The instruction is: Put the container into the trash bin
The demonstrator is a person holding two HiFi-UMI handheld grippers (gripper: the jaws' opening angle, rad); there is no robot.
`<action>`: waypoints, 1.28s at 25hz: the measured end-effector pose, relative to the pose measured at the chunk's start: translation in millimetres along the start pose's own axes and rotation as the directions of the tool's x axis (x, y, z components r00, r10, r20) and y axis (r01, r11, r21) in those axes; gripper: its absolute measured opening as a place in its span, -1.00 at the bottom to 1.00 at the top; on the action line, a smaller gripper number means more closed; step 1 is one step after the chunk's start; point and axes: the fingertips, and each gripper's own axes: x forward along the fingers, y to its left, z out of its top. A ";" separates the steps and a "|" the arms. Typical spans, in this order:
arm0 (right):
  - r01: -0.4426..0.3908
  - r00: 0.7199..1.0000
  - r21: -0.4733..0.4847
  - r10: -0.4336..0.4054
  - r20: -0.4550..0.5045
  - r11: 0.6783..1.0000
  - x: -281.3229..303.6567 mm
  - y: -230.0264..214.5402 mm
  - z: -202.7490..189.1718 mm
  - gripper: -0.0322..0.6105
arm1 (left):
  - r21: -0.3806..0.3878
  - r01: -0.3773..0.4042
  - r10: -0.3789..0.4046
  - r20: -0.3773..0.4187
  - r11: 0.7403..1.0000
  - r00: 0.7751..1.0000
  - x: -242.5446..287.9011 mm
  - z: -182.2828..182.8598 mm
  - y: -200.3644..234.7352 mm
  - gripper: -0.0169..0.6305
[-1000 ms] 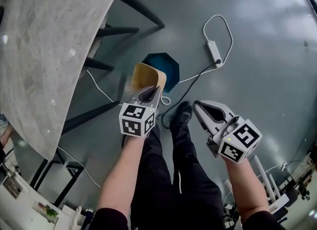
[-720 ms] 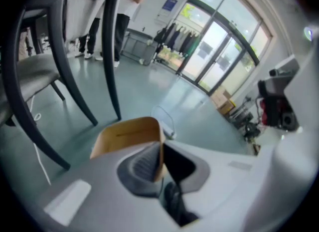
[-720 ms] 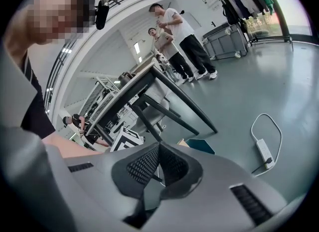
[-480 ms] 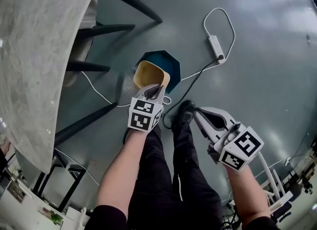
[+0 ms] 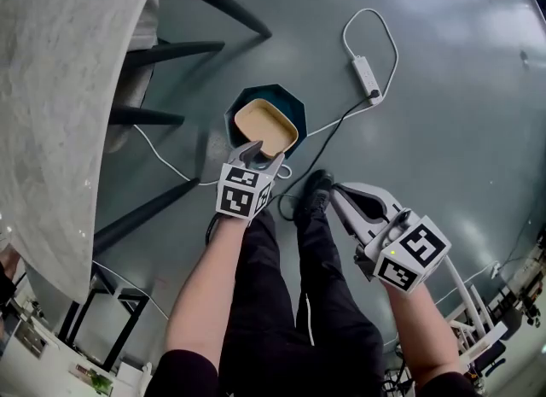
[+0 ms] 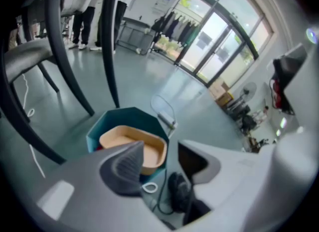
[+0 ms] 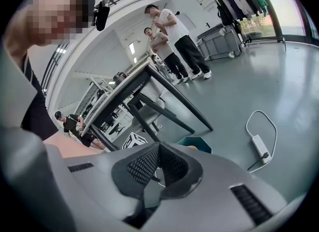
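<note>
The marble counter (image 5: 60, 88) fills the nine o'clock side. Just past its dark legs (image 5: 220, 1), a teal trash bin (image 5: 271, 92) stands on the grey floor (image 5: 461, 131) with the tan container (image 5: 264, 124) lying in its mouth, open side up. The left claw (image 5: 258, 153) hangs at the bin's six o'clock, its jaws opening with nothing between them. The right claw (image 5: 339, 192), at the bin's four o'clock, is clenched and empty. A white power strip (image 5: 365, 76) lies at the bin's one o'clock.
</note>
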 end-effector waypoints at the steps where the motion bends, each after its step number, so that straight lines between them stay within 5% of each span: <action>1: 0.002 1.000 0.001 -0.002 0.002 1.000 -2.3 4.2 2.6 -0.93 | -0.008 0.007 -0.007 0.001 1.000 1.000 -6.8 -0.9 -3.1 -0.27; 9: -0.028 0.998 -0.072 0.032 0.050 0.997 -45.9 79.0 72.6 -0.93 | -0.124 0.003 0.013 0.127 0.992 0.992 -110.8 46.7 -35.7 -0.27; 16: -0.011 0.989 -0.129 0.030 0.144 0.992 -107.5 119.1 141.1 -0.93 | 0.027 -0.082 0.071 0.278 0.996 0.958 -220.8 145.3 -77.2 -0.38; 23: -0.014 0.983 -0.126 0.037 0.182 0.992 -165.9 156.6 157.8 -0.93 | 0.090 -0.148 0.097 0.420 0.985 0.902 -322.5 221.8 -124.2 -0.38; 32: -0.056 0.965 -0.175 0.098 0.243 0.983 -208.2 194.4 188.3 -0.93 | 0.139 -0.171 0.077 0.513 0.975 0.855 -411.1 246.9 -187.6 -0.79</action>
